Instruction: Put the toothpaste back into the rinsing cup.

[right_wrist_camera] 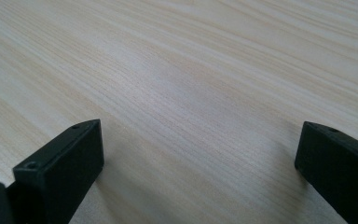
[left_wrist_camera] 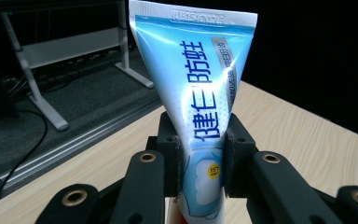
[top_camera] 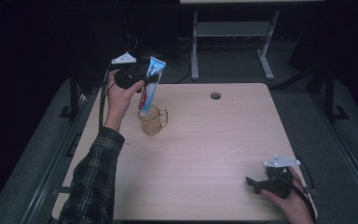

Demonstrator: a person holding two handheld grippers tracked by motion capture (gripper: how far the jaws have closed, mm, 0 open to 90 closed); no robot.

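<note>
The left gripper is raised above the far left part of the light wooden table, directly over a clear glass mug that stands upright on the table with its handle turned toward the right gripper's side. Its 2 jaws are clamped on a blue and white toothpaste tube, squeezing the tube's body from both sides. The tube hangs nearly upright, slightly tilted, with its flat crimped end at the top and its red lower part reaching down into the mouth of the mug. In the left gripper view the toothpaste tube stands between the 2 black jaws, its crimped seam uppermost and blue printed characters running down its face; the tube narrows where the jaws press it.

The person's left hand grips the left gripper, the forearm in a dark plaid sleeve.

The right gripper rests low at the near right corner of the table, well apart from the mug, held by the right hand. In the right gripper view its 2 jaws stand wide apart over bare wood grain, holding nothing.

A round cable hole sits in the table beyond the mug, toward the far edge.
</note>
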